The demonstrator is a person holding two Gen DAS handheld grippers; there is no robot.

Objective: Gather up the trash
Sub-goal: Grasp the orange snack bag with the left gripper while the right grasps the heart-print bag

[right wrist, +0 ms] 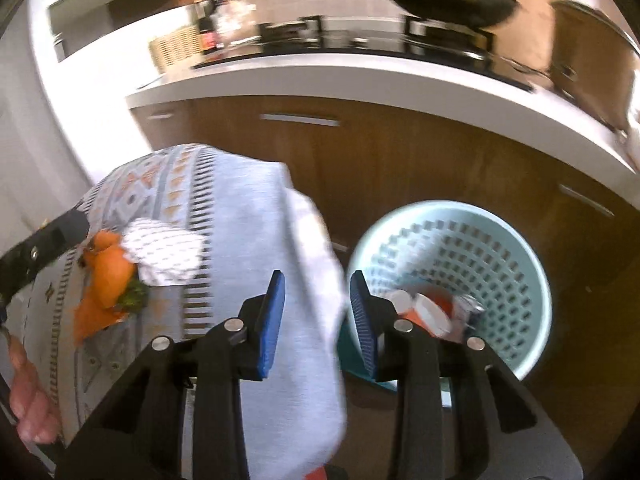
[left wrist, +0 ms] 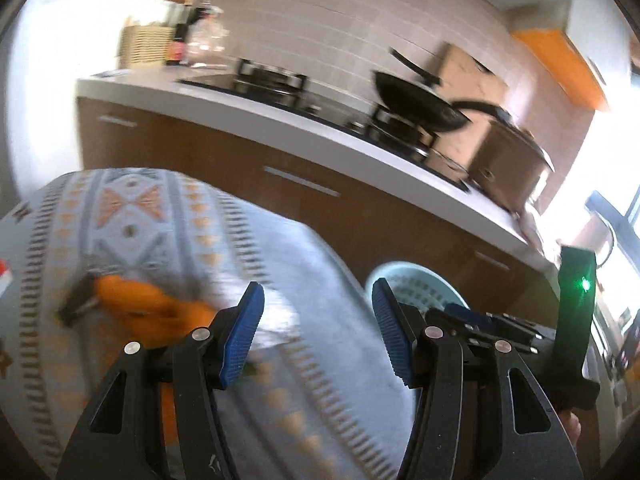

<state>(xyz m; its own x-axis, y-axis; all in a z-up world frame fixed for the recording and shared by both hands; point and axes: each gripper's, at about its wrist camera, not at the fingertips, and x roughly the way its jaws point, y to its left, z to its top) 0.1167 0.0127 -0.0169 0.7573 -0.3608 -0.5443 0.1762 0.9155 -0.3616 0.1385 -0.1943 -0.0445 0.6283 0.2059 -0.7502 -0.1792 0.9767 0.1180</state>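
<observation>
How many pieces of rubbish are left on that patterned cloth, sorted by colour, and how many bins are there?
Orange peel scraps: 1 pile; the blur hides how many pieces
White crumpled paper: 1
Pale blue bin: 1, on the floor beside the patterned cloth, with some trash already inside
Total: 3 kinds of thing, 2 of them still on the cloth
Both tongs, left and right, are open and hold nothing.

A home kitchen — black wok on a hob, white counter, wood cabinets.

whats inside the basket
The basket holds white-and-orange trash near its bottom. The right gripper covers the rest.
</observation>
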